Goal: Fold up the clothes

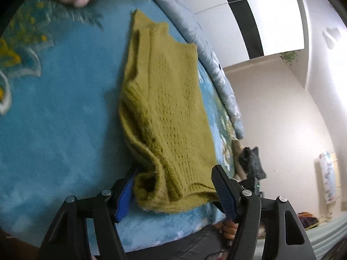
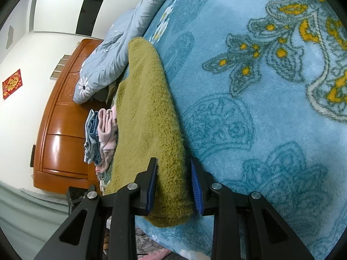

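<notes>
From my left gripper [image 1: 176,191] I see the olive knit sweater [image 1: 164,108] lying folded on the blue patterned blanket [image 1: 60,112] that covers the bed. Its near hem sits between my left fingers [image 1: 223,191], which stand apart around the bunched edge; I cannot tell whether the pads press it. My right gripper [image 2: 174,186] has its fingers [image 2: 151,186] clamped on the sweater's fuzzy near edge. A grey floral quilt [image 2: 112,56] lies along the far side, with a small pile of pink and blue clothes [image 2: 102,136] beside a wooden headboard [image 2: 63,130].
</notes>
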A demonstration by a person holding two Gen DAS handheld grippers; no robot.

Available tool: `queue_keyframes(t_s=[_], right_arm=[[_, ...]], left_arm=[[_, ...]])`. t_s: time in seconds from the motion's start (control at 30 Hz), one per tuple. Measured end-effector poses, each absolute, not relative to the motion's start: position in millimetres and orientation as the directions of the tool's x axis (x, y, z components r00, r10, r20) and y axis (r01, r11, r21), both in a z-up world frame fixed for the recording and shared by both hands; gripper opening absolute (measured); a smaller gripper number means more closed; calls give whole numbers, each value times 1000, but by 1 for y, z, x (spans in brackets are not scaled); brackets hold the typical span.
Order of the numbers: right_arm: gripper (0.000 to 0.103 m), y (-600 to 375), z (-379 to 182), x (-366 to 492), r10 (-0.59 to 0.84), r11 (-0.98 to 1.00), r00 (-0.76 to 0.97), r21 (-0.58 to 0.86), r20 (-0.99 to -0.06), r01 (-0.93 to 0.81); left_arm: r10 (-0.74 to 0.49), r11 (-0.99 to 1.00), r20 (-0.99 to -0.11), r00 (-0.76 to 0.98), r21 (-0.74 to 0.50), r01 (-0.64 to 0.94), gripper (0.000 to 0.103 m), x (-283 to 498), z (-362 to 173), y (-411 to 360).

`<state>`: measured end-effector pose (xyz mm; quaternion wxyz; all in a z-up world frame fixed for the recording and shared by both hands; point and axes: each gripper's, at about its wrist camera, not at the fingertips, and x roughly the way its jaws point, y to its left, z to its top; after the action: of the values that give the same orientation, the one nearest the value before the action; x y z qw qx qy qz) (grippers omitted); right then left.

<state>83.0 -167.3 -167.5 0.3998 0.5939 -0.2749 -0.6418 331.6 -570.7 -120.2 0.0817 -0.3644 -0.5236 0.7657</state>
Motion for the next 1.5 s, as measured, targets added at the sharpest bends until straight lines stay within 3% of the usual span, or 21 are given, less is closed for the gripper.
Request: queue_keyframes(t_s=[0.27, 0.3, 0.33, 0.4, 0.43, 0.5, 0.67, 0.87, 1.03, 1.27, 1.5], right_arm=[[30, -169, -166, 84, -834, -536, 25, 821, -551, 197], [30, -169, -165, 84, -834, -537, 24, 820, -552, 199], [30, -169, -164, 84, -833, -538, 22, 818, -553, 203], [28, -169, -160, 87, -829, -543, 9, 810, -558, 224], [25, -170, -156, 89, -829, -543, -2, 803, -560, 246], [17, -172, -147, 95, -830, -536, -19, 788, -557, 304], [15, -175, -123, 116, -835, -512, -44, 745, -549, 427], [15, -142, -104, 149, -907, -383, -9, 816, -421, 433], [15, -145, -86, 141, -936, -314, 19, 860, -351, 402], [15, -211, -59, 69, -925, -334, 68, 883, -375, 329], [15, -291, -63, -23, -884, -429, 101, 877, -457, 218]], left_arm=[[550, -459, -503, -666, -849, 262, 69, 307, -131, -552], [545, -461, -505, -669, -847, 263, 59, 307, -130, -553], [539, -472, -521, -662, -838, 275, 40, 306, -131, -551], [528, -496, -561, -637, -813, 305, 23, 307, -136, -550], [533, -490, -566, -628, -812, 316, 21, 311, -140, -552], [544, -457, -532, -649, -836, 303, 20, 320, -142, -556], [544, -491, -510, -666, -838, 240, 19, 333, -120, -557], [624, -526, -435, -650, -848, 63, 20, 369, -75, -557], [632, -451, -364, -684, -891, 57, 20, 363, -72, -579], [628, -237, -240, -740, -965, 112, 24, 296, -82, -637], [586, -196, -248, -772, -967, 162, 24, 210, -82, -681]])
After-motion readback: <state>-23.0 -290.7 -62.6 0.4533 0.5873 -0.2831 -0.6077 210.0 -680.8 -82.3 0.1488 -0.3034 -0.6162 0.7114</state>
